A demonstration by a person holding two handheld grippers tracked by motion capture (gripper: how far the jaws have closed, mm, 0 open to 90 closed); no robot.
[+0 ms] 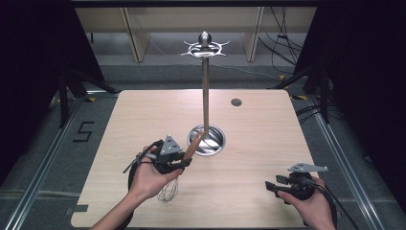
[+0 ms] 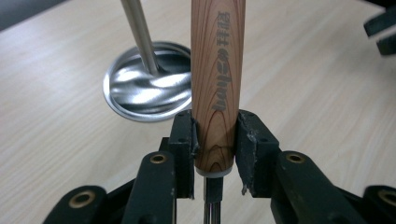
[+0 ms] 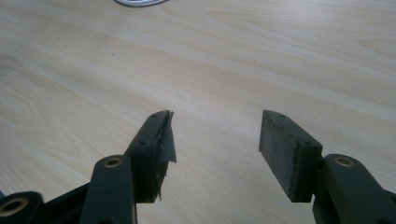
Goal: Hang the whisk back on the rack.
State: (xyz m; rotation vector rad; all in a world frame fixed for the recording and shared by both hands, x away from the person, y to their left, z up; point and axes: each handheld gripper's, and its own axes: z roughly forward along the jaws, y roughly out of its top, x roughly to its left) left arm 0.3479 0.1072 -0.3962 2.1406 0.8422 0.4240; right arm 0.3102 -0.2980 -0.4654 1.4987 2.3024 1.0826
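A whisk with a wooden handle (image 1: 194, 145) (image 2: 217, 84) and a wire head (image 1: 168, 191) is held in my left gripper (image 1: 184, 160) (image 2: 217, 140), which is shut on the handle's lower end. The handle points up toward the round steel base (image 1: 214, 136) (image 2: 140, 95) of a utensil stand, and the wire head hangs below the hand. The stand's pole (image 1: 205, 96) (image 2: 138, 32) rises to a ring of hooks (image 1: 205, 48). My right gripper (image 1: 272, 187) (image 3: 215, 140) stands open above bare wood near the table's front right, with nothing between its fingers.
The light wooden table (image 1: 268, 134) has a small dark round hole (image 1: 236, 102) at its back right. Black cables trail from both grippers. Dark floor, metal rails and tripod legs surround the table.
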